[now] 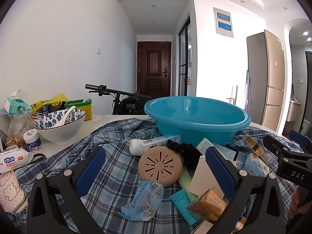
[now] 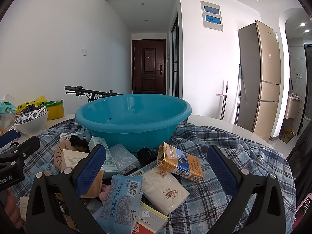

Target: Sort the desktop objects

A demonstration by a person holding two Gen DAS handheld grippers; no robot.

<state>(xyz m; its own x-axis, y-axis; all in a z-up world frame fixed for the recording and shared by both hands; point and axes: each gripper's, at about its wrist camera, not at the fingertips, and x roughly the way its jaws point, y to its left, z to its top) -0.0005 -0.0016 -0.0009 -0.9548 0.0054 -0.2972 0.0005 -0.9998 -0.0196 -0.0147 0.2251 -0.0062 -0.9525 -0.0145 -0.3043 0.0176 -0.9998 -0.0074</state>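
Fingers (image 1: 220,167) of both grippers wide, empty, cluttered packets (image 2: 120,200) before blue basin (image 2: 132,117)

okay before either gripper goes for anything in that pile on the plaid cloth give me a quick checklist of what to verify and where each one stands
1. Left gripper jaws open and holding nothing: ok.
2. Right gripper jaws open and holding nothing: ok.
3. Round blue plastic basin upright on the blue plaid cloth with room inside: ok, it looks empty.
4. A piece free to pick: ok, the gold and blue cigarette pack lies on top of the pile.
5. The round tan vented disc free to lift: cannot tell; it leans among a black hair tie and tubes.
6. Grippers clear of each other: ok, though they are close side by side.
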